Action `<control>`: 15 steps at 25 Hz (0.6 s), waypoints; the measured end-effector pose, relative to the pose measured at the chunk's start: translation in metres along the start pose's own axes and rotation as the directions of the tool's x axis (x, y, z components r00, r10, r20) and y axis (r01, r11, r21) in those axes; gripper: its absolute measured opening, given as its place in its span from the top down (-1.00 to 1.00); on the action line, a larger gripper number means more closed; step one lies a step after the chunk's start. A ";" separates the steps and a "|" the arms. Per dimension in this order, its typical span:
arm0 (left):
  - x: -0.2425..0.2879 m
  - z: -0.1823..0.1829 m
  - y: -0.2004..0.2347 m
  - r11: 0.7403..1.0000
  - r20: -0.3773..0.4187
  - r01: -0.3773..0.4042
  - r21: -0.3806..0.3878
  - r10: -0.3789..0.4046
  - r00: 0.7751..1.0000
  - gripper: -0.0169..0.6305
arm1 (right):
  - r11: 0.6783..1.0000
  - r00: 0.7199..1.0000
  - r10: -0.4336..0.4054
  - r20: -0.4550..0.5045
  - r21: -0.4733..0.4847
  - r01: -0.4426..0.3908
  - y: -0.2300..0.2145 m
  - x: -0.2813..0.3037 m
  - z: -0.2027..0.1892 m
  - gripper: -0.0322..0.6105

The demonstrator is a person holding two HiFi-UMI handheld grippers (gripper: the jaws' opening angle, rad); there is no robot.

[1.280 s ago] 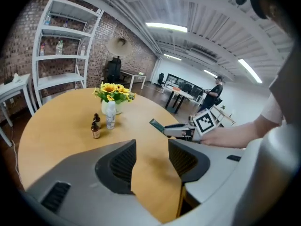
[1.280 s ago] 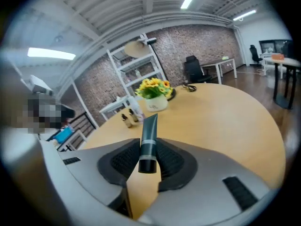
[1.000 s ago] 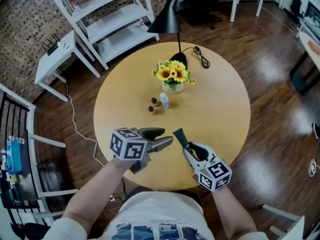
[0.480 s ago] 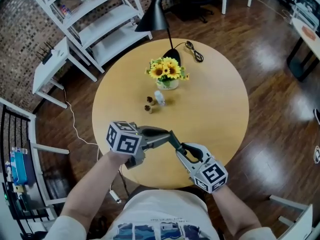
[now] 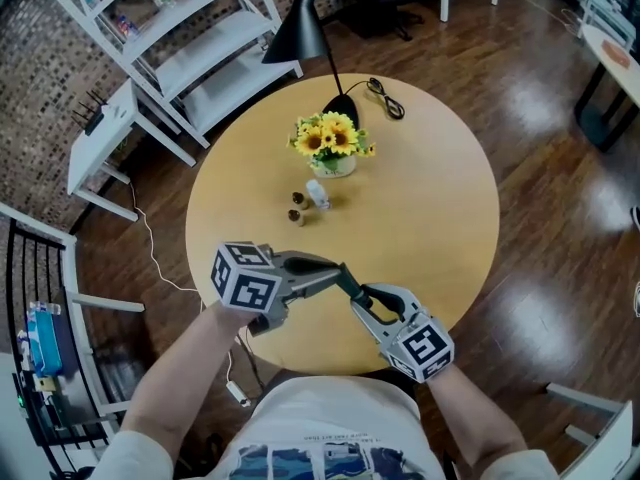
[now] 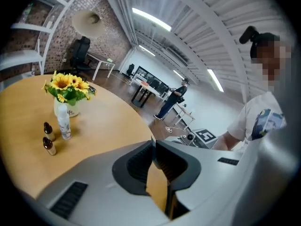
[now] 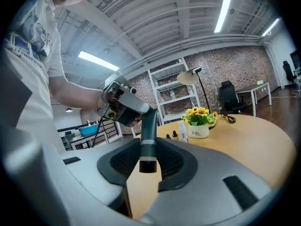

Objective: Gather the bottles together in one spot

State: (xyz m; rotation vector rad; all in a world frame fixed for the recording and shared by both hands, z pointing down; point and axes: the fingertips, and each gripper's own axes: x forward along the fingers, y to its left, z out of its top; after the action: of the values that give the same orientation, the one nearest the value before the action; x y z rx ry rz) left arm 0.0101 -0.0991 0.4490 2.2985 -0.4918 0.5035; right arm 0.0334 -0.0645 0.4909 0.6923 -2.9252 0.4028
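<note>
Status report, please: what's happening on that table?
Left gripper just closed, empty; right gripper shut, empty. Three bottles grouped by vase, untouched. Path clear.

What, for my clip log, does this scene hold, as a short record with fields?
surface: round wooden table
bottles: two brown bottles, one clear bottle, clustered beside the sunflower vase
lamp: black, beyond the vase
left gripper: jaws just closed, nothing between
right gripper: shut; the left gripper's dark tip lies at its jaws

Fingers [image 6: 134,166] together, three bottles [image 6: 64,127] beside the sunflower vase [image 6: 66,109].
</note>
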 end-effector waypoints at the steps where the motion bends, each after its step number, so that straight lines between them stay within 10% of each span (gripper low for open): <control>1: 0.002 -0.001 -0.001 0.999 -0.013 -0.009 0.043 0.009 1.000 0.86 | 1.000 1.000 -0.003 -0.014 -0.004 0.003 -0.001 0.002 -0.004 0.50; 8: 0.011 0.002 0.011 0.949 -0.044 -0.126 0.290 0.145 0.988 0.88 | 0.998 0.990 -0.039 -0.135 0.042 0.045 -0.019 0.000 -0.025 0.20; 15: -0.002 0.014 0.088 0.879 0.034 -0.385 0.281 0.392 0.920 0.88 | 0.977 0.966 -0.179 -0.187 0.080 0.196 -0.056 -0.026 -0.032 0.01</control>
State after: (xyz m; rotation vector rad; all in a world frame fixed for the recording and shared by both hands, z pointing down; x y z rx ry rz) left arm -0.0313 -0.1672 0.4884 2.4656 -0.9338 0.8432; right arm 0.0830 -0.0925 0.5298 0.8879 -2.6574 0.5593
